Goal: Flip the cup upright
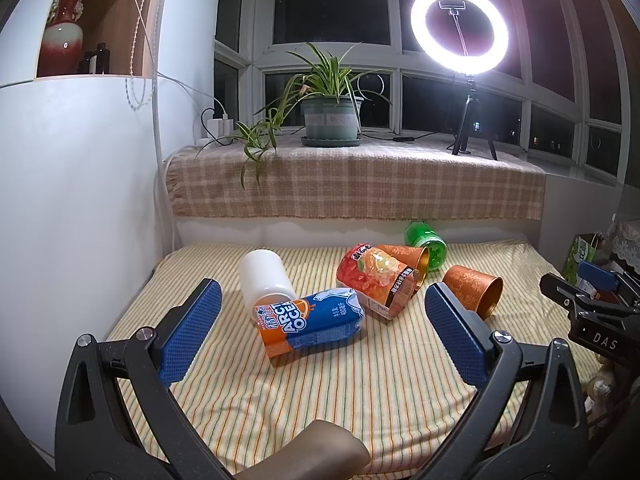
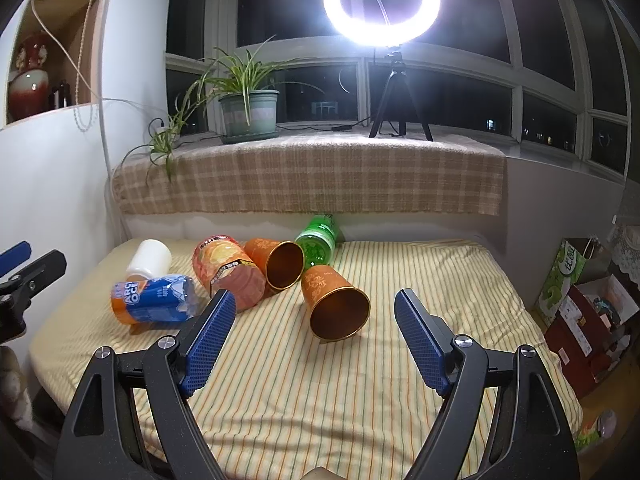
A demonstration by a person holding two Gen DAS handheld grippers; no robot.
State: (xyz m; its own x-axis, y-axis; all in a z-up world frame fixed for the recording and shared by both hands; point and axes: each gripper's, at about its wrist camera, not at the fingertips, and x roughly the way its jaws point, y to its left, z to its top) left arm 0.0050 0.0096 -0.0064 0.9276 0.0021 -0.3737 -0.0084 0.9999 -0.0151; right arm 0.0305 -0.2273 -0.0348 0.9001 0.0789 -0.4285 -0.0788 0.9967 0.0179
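Several cups lie on their sides on a striped cloth (image 1: 320, 384). A blue and orange cup (image 1: 310, 322) lies nearest my left gripper (image 1: 322, 298), which is open and empty just short of it. A white cup (image 1: 264, 276), a red-orange printed cup (image 1: 376, 278), two orange cups (image 1: 474, 290) (image 1: 404, 256) and a green cup (image 1: 426, 240) lie behind. My right gripper (image 2: 314, 300) is open and empty, with the nearer orange cup (image 2: 336, 306) lying between its fingers, mouth toward the camera. The blue cup (image 2: 154, 298) shows at left.
A checked cloth covers the window ledge (image 1: 352, 184) behind, with a potted plant (image 1: 330, 118) and a ring light on a tripod (image 1: 460, 28). A white wall (image 1: 80, 200) stands left. Boxes (image 2: 580, 312) sit right of the bed. The right gripper shows at right (image 1: 592, 304).
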